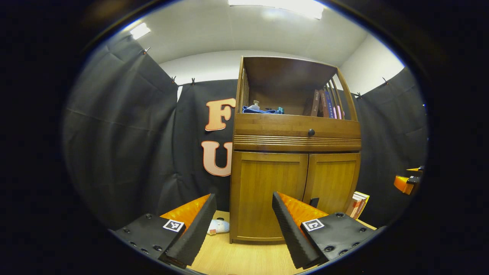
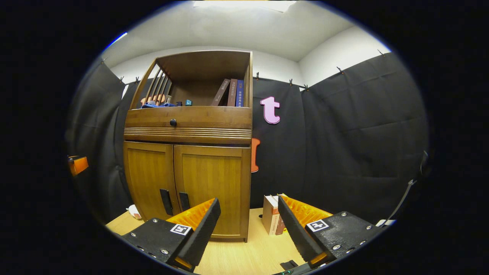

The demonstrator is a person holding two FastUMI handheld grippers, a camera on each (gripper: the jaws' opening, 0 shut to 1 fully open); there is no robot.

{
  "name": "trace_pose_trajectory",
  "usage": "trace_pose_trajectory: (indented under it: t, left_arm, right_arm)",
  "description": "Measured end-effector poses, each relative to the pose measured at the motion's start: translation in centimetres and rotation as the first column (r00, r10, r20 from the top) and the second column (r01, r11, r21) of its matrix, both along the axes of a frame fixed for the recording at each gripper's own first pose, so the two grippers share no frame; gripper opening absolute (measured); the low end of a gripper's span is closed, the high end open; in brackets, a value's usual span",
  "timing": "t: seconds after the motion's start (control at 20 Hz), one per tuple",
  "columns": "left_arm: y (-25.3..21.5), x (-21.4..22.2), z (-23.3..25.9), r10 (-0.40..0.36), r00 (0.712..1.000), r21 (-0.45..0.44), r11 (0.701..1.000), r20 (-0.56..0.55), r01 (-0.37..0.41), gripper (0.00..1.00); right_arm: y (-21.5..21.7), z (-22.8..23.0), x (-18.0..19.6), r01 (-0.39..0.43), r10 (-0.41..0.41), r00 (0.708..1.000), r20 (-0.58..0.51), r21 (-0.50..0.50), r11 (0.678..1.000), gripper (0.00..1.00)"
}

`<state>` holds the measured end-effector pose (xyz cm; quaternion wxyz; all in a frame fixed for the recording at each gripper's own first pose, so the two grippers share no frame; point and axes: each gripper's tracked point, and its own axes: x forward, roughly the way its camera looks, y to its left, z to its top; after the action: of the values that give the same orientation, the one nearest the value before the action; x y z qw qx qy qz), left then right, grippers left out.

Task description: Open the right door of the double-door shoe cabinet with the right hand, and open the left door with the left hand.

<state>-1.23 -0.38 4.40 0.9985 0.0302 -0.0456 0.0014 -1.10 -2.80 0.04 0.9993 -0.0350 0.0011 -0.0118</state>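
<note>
While both doors stay shut, the shoe cabinet (image 1: 294,191) stands far ahead — left gripper (image 1: 244,225) and right gripper (image 2: 248,229) both gape empty, well short of its handles (image 2: 175,201).

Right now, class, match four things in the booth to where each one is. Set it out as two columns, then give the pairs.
1. books
2. knob
3. door handles
4. box

A. on the drawer front
B. on the floor right of the cabinet
C. low down, where the two doors meet
D. leaning in the open top shelf

Pairs: 1-D, 2-A, 3-C, 4-B
</note>
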Motion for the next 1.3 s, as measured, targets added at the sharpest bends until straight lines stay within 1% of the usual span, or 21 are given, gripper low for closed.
trace_pose_trajectory:
  t: [0.2,0.55,0.85,1.0,1.05,1.3]
  left_arm:
    - [-0.2,0.3,0.1,-0.005,1.0,-0.001,1.0,-0.005,0.005,0.94]
    - [-2.2,0.7,1.4,-0.045,0.999,-0.004,0.999,0.011,0.045,0.94]
    - [-3.0,0.9,2.5,-0.057,0.998,-0.028,0.998,0.031,0.058,0.94]
    - [-2.8,0.9,2.7,-0.057,0.998,-0.024,0.998,0.034,0.057,0.94]
    - [-2.6,0.9,2.8,-0.056,0.998,-0.02,0.998,0.035,0.057,0.94]
    - [-1.7,0.9,2.0,-0.046,0.999,-0.037,0.998,0.029,0.047,0.94]
  right_arm:
    - [-0.1,0.0,0.1,-0.007,0.007,1.0,0.0,-0.002,1.0,0.94]
    - [0.1,-0.1,0.1,-0.028,0.028,1.0,-0.015,-0.011,1.0,0.94]
    - [-0.8,0.0,-0.7,-0.018,0.018,1.0,-0.014,-0.007,1.0,0.94]
    - [-1.2,0.0,-0.7,-0.003,0.003,1.0,-0.015,-0.003,1.0,0.94]
    - [-1.1,-0.1,-0.6,-0.001,0.001,1.0,-0.015,-0.003,1.0,1.0]
    - [-0.6,-0.1,-0.6,-0.002,0.002,1.0,-0.004,0.001,1.0,1.0]
